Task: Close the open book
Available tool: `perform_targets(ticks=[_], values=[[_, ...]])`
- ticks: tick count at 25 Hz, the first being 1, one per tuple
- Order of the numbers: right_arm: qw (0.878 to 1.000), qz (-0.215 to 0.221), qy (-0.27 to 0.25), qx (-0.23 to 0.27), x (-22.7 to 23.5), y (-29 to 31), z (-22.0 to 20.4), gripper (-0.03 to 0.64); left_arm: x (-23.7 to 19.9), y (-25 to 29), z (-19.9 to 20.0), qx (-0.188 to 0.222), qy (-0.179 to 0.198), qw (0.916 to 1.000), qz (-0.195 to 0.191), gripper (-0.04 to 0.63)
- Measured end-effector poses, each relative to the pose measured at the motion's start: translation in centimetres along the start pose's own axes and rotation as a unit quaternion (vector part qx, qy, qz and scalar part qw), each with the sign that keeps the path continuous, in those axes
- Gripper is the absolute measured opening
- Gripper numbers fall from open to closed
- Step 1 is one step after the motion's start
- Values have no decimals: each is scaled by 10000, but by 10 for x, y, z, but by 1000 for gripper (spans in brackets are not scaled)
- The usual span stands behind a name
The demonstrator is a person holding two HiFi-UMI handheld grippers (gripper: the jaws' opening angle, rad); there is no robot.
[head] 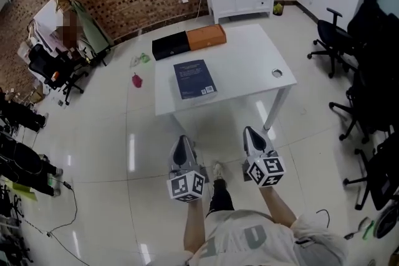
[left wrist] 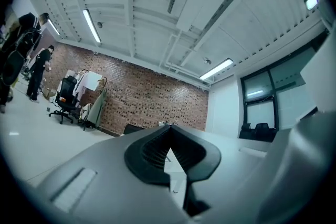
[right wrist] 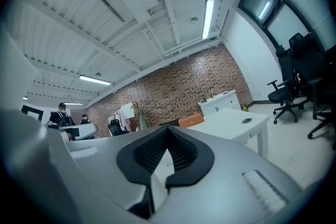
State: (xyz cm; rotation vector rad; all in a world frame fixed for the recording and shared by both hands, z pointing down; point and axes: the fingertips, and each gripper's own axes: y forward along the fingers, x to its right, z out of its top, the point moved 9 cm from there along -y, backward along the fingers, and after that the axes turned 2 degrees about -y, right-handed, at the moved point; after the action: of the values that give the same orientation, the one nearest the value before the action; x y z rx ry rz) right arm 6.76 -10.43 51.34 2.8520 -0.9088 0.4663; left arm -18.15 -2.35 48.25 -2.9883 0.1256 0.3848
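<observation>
We hold two grey grippers, left gripper (head: 182,140) and right gripper (head: 250,132), both pinched together and empty, just short of one white rectangular table (head: 249,65). On its left half lies one dark blue book (head: 194,78), closed and flat. At its far edge, one black oblong box (head: 169,45) touches one orange oblong box (head: 206,37).

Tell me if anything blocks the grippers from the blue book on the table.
Nothing visible does. The left gripper and right gripper hang short of the table; the black box and orange box lie beyond the book.
</observation>
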Motion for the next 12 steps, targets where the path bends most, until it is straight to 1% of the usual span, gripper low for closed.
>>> perform_targets(ticks=[2,4,6,9,12], values=[[9997,71,229,-3,0,-57,-5,3,26,-39,0,117,57,9999,-89,15],[9992,202,339,7,-4,-101,-3,3,51,-73,11,279,122,9995,-132,15],[9991,341,242,-7,-12,-135,1,3,72,-112,25,392,94,9992,-60,15],[9984,474,281,105,-27,-179,15,3,98,-170,39,409,45,9991,49,15],[9979,577,130,273,-47,-214,34,3,118,-212,53,433,49,9990,-39,15]])
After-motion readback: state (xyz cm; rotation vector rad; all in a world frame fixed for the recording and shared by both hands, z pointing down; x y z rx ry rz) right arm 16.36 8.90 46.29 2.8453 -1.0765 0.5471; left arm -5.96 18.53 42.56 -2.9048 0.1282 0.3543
